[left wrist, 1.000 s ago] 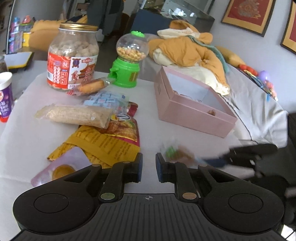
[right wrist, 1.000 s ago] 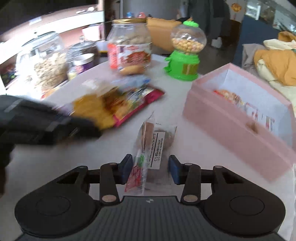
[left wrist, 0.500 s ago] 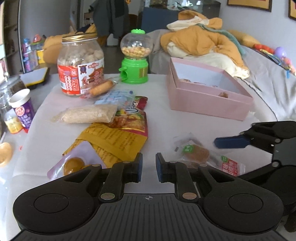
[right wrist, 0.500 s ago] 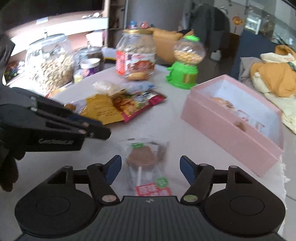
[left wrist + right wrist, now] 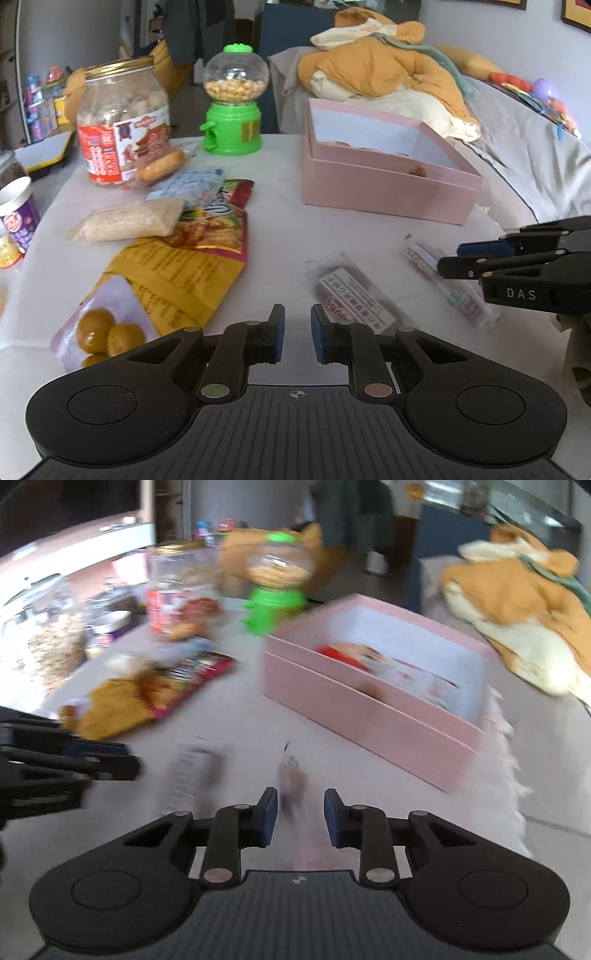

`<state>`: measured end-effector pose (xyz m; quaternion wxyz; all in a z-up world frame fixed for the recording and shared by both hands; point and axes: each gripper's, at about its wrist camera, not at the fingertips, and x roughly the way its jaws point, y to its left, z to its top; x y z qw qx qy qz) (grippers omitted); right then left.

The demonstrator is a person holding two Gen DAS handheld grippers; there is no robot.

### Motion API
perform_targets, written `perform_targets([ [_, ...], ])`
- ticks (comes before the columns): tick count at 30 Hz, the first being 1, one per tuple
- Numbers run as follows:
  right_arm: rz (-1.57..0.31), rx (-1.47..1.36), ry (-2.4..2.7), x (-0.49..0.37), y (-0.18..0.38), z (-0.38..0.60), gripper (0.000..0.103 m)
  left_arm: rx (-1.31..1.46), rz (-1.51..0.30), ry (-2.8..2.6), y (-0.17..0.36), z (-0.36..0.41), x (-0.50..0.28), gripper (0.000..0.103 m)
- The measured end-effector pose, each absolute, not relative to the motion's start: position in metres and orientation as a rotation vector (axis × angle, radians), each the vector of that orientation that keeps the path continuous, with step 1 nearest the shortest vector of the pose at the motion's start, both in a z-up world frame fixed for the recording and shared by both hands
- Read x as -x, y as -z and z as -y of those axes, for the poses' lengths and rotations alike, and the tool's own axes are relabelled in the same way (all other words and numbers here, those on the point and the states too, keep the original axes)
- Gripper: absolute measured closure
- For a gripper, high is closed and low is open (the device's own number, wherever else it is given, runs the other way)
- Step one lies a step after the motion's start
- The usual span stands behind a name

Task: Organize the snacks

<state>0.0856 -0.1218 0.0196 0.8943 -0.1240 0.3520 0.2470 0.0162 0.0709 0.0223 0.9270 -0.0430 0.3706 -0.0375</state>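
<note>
Your left gripper (image 5: pixel 296 334) hovers low over the table (image 5: pixel 280 229) with a narrow gap between its pads and nothing in it: released. Just ahead and slightly right of it, a clear-wrapped brown bar (image 5: pixel 352 297) lies flat on the cloth, its near end close to the right pad.

Your right gripper (image 5: pixel 300 818) is also parted, wider than the left. A wrapped lollipop (image 5: pixel 293 782) sits in line with the gap, with its stick end reaching back between the pads. The right wrist view is blurred, so you cannot tell whether either pad touches the wrapper. In the left wrist view, the right gripper's fingers lie over this packet near the table's right edge.

The pink box (image 5: pixel 384 173) stands open beyond both grippers, right of centre, with snack packets inside it (image 5: pixel 399 668).

Left of the box, loose snacks lie in a cluster:
- a yellow bag (image 5: pixel 177 277)
- a pouch of yellow balls (image 5: pixel 107 328)
- a packet of pale grains (image 5: pixel 129 221)

Behind these stand a large jar (image 5: pixel 123 125) and a green candy dispenser (image 5: pixel 234 107).
</note>
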Motion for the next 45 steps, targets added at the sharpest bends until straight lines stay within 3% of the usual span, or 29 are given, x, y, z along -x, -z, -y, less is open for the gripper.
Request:
perform_targets([
  [4, -0.730, 0.212, -0.473, -0.089, -0.011, 0.144, 0.069, 0.075, -0.764, 0.083, -0.022, -0.064, -0.020, 0.084],
  [6, -0.724, 0.206, -0.463, -0.088, -0.008, 0.147, 0.049, 0.071, -0.762, 0.085, -0.023, -0.062, -0.022, 0.084],
  [8, -0.714, 0.207, -0.450, -0.086, -0.003, 0.150, 0.036, 0.083, -0.745, 0.084, -0.026, -0.061, -0.022, 0.084],
  [12, -0.730, 0.168, -0.463, -0.084, 0.005, 0.158, 0.017, 0.100, -0.712, 0.103, -0.032, -0.054, -0.023, 0.084],
  [24, -0.716, 0.102, -0.377, -0.081, 0.012, 0.169, 0.013, -0.110, -0.711, 0.158, -0.015, 0.008, -0.035, 0.076],
  [33, -0.717, 0.051, -0.333, -0.084, 0.012, 0.177, 0.013, -0.300, -0.707, 0.055, -0.009, 0.014, -0.023, 0.071],
  [38, -0.718, 0.058, -0.332, -0.085, 0.012, 0.176, 0.013, -0.124, -0.769, 0.123, -0.017, -0.003, -0.032, 0.045],
  [44, -0.720, 0.053, -0.335, -0.085, 0.012, 0.176, 0.013, -0.103, -0.768, 0.041, -0.021, -0.017, -0.034, 0.048],
  [45, -0.720, 0.053, -0.336, -0.085, 0.012, 0.176, 0.013, -0.103, -0.775, 0.022, -0.020, -0.020, -0.036, 0.045],
])
